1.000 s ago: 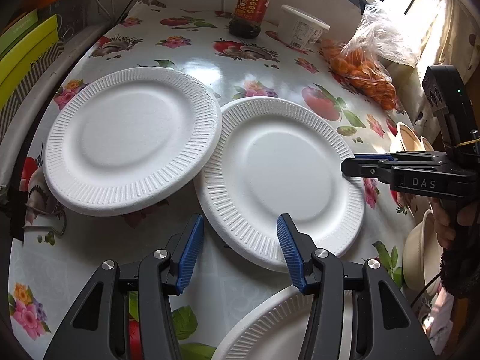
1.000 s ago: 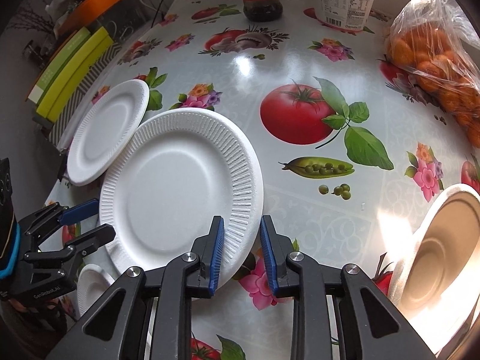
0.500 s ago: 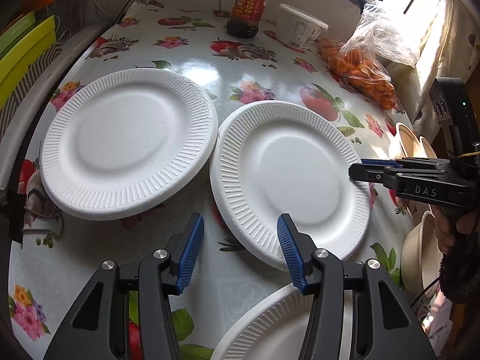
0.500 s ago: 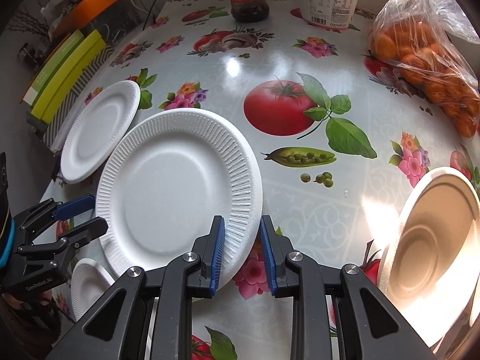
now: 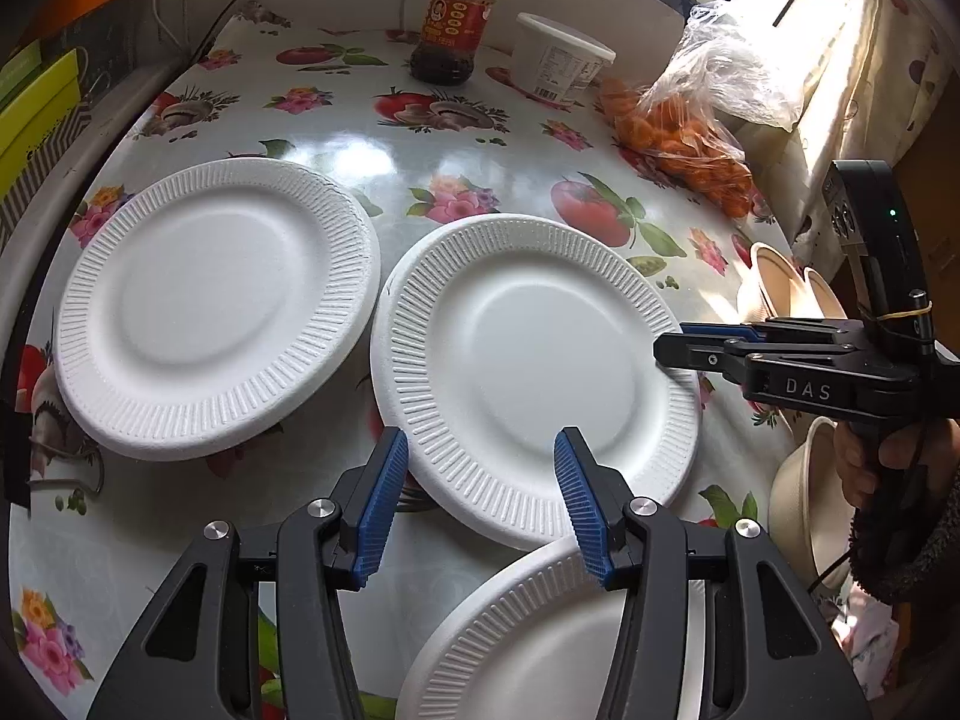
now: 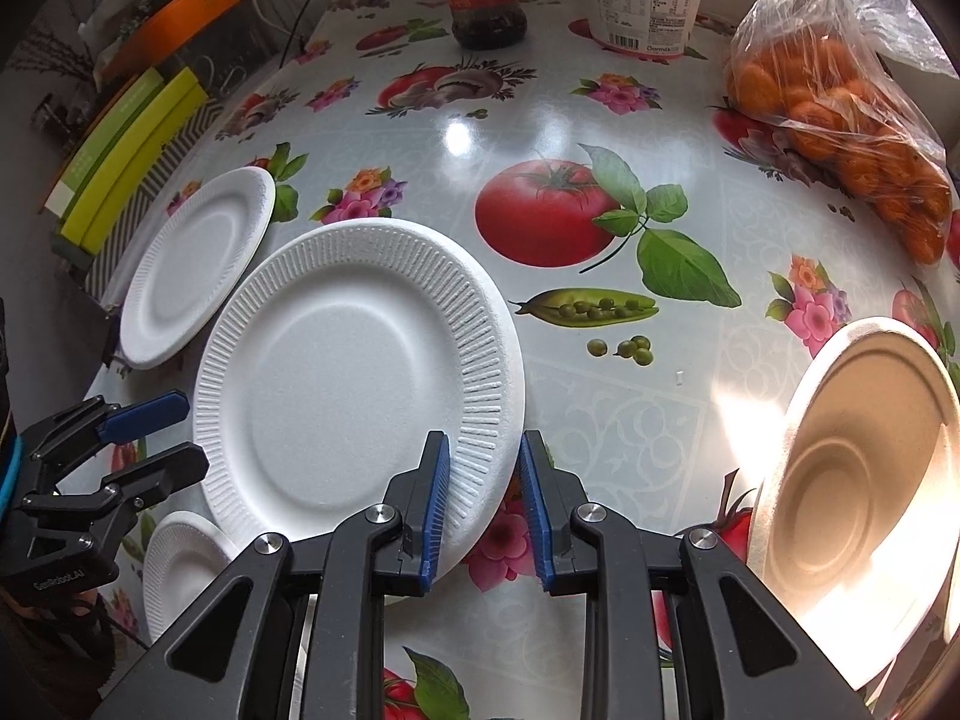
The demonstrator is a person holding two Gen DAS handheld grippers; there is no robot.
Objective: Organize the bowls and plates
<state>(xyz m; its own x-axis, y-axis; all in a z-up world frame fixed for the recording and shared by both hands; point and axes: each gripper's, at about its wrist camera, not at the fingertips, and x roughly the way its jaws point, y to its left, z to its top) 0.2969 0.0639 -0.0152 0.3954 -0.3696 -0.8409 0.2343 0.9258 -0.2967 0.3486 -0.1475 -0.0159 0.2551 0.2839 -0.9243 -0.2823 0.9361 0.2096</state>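
Observation:
Three white foam plates lie on the flowered tablecloth. My right gripper (image 6: 480,468) is shut on the right rim of the middle plate (image 5: 534,372), one pad over the ribbed rim (image 6: 480,420) and one outside it. From the left wrist view this right gripper (image 5: 678,348) reaches in from the right. The left plate (image 5: 216,306) lies apart from the middle one, a narrow gap between them. My left gripper (image 5: 480,456) hangs open over the near rim of the middle plate, holding nothing. The third plate (image 5: 540,630) lies under it. Beige bowls (image 6: 858,480) stand at the right edge.
At the back of the table stand a dark sauce jar (image 5: 459,24), a white tub (image 5: 561,60) and a bag of oranges (image 5: 684,138). Green and orange boxes (image 6: 126,150) line the left side. A person's hand (image 5: 870,462) holds the right gripper's handle.
The middle plate has slid to the right with my right gripper, out from under the left plate's edge, leaving a gap. My left gripper has stayed put and open.

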